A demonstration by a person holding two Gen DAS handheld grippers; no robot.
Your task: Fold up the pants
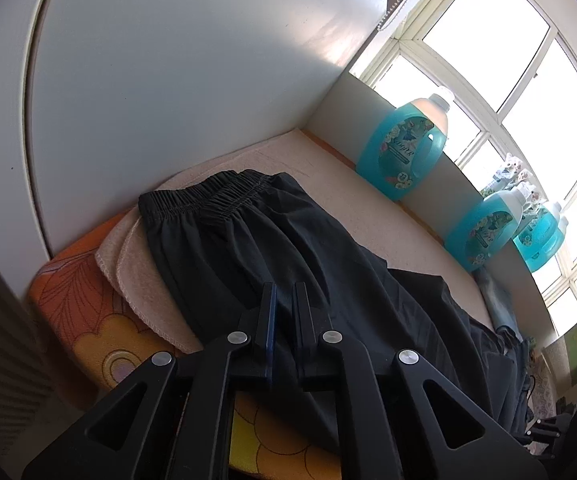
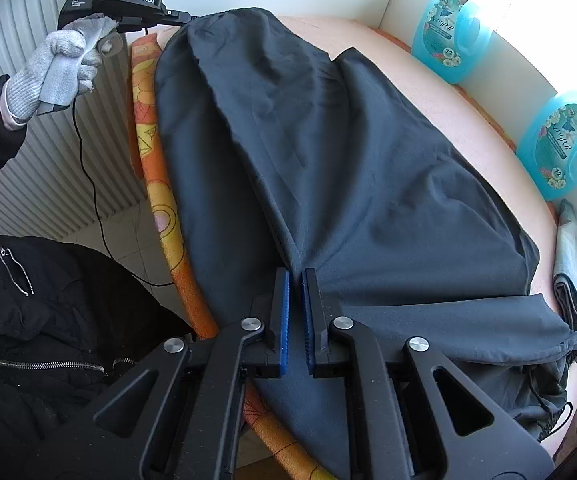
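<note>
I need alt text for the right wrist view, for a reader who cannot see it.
Dark pants lie spread on an orange floral board, with the right gripper just above them, jaws slightly apart and nothing between them. At upper left a gloved hand holds the left gripper; two blue bottles stand at the right.

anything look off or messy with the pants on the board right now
Nothing is spilled or damaged. The dark pants lie wrinkled, and at the right the cloth bunches and droops over the board's end. The detergent bottles stand upright.
</note>
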